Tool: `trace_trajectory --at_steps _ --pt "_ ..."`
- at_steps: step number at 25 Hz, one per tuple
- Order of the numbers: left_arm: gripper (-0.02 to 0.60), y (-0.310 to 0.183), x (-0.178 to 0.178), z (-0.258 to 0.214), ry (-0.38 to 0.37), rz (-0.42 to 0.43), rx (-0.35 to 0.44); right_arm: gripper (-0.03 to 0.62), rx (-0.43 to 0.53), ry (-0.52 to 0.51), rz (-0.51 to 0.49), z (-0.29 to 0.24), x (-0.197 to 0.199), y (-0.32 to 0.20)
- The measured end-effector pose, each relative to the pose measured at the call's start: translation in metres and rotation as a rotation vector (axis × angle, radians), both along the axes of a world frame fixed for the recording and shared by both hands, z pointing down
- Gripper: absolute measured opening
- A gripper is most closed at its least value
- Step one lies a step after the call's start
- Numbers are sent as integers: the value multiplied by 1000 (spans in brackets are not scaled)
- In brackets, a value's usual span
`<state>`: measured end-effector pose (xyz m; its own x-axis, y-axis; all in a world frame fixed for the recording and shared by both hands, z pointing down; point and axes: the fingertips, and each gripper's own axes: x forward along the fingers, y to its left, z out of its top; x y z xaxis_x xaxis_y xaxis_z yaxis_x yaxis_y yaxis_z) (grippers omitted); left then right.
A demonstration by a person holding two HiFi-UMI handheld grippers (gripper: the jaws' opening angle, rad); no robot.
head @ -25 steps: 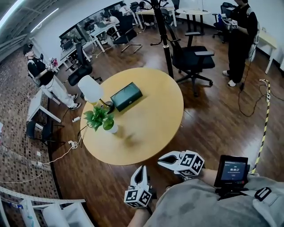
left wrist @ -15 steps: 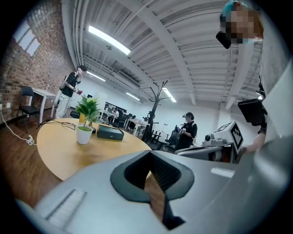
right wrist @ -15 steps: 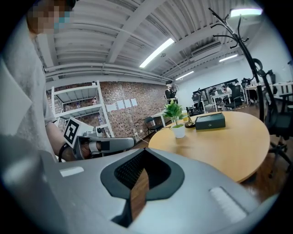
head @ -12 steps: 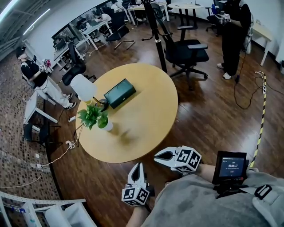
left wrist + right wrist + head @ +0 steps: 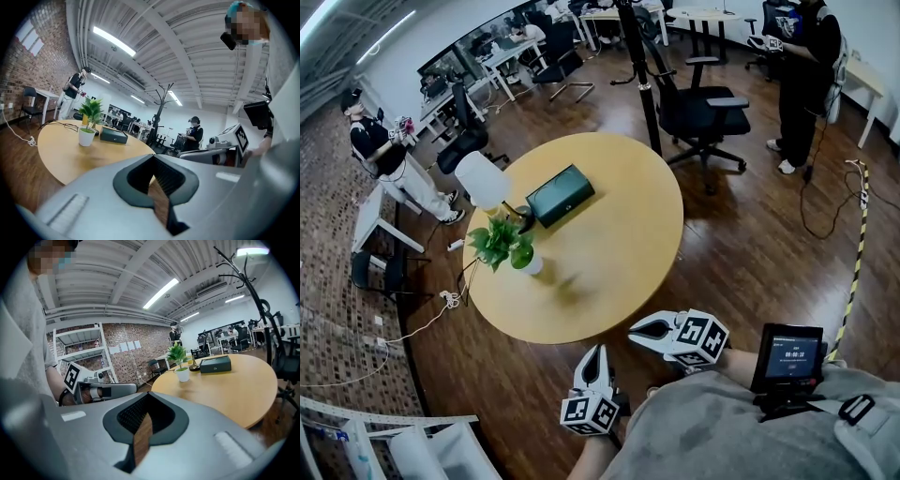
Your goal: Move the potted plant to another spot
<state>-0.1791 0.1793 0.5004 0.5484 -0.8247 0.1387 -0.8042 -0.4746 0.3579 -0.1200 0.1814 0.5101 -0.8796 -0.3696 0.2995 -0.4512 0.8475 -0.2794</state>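
Though far from left tool [image 5: 598, 353] and right tool [image 5: 634, 330], potted plant [image 5: 512, 247] on table [image 5: 614, 234].

My head camera looks steeply down from well above, the round worktop [image 5: 619, 225] mid-frame, the left tool [image 5: 598, 358] and right tool [image 5: 637, 334] at the lower edge; the left tool's camera sits low, just off the worktop's rim, looking along its jaws, worktop at left of frame; the right tool's camera looks likewise, worktop at right; all three views share the worktop and potted plant [image 5: 506, 242]; each tool camera catches the other tool.
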Motion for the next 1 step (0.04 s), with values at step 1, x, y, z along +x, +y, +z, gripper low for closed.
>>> trace_trajectory --at_steps 1 --pt "0 0 0 0 1 -1 0 0 -1 -1 1 0 0 -1"
